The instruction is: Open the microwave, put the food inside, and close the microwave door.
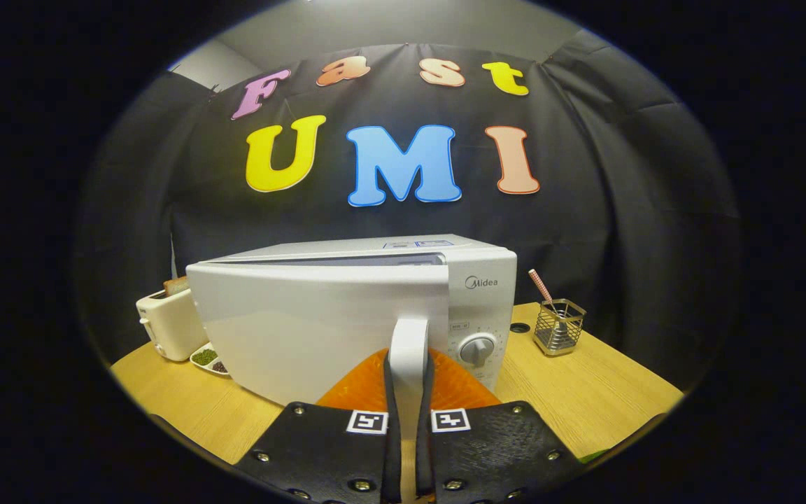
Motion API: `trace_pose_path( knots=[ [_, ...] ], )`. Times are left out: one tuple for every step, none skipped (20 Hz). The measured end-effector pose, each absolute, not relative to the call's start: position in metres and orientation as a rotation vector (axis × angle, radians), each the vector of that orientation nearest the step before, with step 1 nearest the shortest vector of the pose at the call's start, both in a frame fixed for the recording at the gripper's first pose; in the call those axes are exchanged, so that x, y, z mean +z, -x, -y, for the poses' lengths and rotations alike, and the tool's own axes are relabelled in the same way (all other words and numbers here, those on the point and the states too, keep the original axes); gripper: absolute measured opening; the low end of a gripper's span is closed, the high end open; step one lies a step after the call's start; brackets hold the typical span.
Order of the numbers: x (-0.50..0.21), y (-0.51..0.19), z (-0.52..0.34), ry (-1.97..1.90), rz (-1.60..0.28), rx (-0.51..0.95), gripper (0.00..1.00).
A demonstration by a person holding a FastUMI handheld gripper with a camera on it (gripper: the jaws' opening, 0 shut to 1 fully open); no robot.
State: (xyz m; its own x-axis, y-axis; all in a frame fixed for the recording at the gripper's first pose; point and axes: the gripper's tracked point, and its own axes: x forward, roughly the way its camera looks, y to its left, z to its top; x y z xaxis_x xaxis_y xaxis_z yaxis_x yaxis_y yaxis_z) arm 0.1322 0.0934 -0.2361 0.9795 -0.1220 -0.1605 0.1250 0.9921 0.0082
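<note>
A gripper (408, 413) has its jaws closed on the handle (408, 357) of a white microwave (347, 315) mid-tabletop (585, 392). The door (319, 329) looks barely ajar; food placement and closing likely remain.

Brand name "Midea" printed on microwave (350, 315) control panel, above dial (477, 348). Small label beside dial too tiny to read. Square coded markers on gripper (408, 392) fingers (366, 422), unreadable as text.

Toaster (168, 323) left of microwave (347, 315), utensil holder (559, 326) right.
</note>
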Motion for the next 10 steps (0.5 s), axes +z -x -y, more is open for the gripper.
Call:
trace_pose_path(
  knots=[
    [-0.237, -0.123, -0.1, -0.02, -0.157, -0.117, 0.08],
    [-0.236, -0.113, -0.106, -0.025, -0.157, -0.104, 0.08],
    [-0.237, -0.103, -0.113, -0.038, -0.154, -0.088, 0.08],
    [-0.237, -0.094, -0.121, -0.046, -0.154, -0.07, 0.08],
    [-0.238, -0.086, -0.128, -0.056, -0.155, -0.05, 0.08],
    [-0.238, -0.079, -0.135, -0.066, -0.154, -0.033, 0.08],
    [-0.238, -0.072, -0.142, -0.076, -0.15, -0.013, 0.1],
    [-0.239, -0.065, -0.15, -0.088, -0.151, 0.012, 0.16],
    [-0.238, -0.057, -0.158, -0.102, -0.152, 0.043, 0.21],
    [-0.239, -0.052, -0.165, -0.11, -0.155, 0.065, 0.21]
  ],
)
